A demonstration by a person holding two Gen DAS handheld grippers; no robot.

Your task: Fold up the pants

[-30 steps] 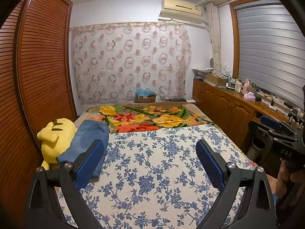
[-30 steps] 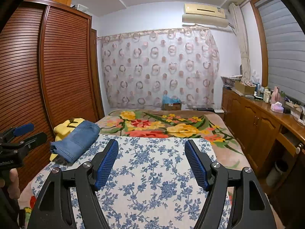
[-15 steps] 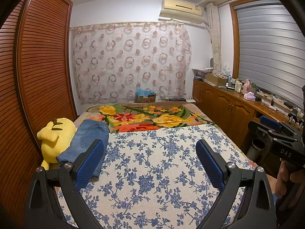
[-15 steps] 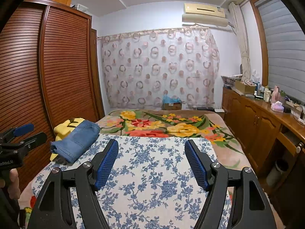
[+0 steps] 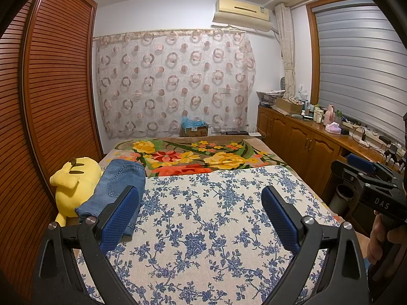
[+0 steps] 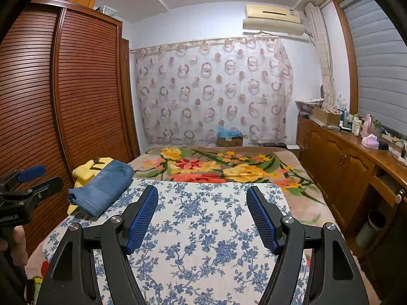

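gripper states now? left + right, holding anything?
Left claw: open, empty, over the floral sheet.
Right claw: open, empty; the folded jeans lie apart from it.

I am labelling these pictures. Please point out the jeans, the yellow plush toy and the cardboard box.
jeans [image 6: 101, 188]: right wrist view, middle of the folded denim.
plush toy [image 5: 73, 188]: left wrist view, its yellow body.
box [image 6: 230, 141]: right wrist view, its front face.

— What can't I make out?
— My left tongs' finger [image 5: 119, 218] covers the jeans' [image 5: 115, 188] near corner; the plush toy [image 6: 87, 169] sits mostly behind them.
— The desk [image 6: 366, 152] bottles?
— Too small, possibly toiletries.
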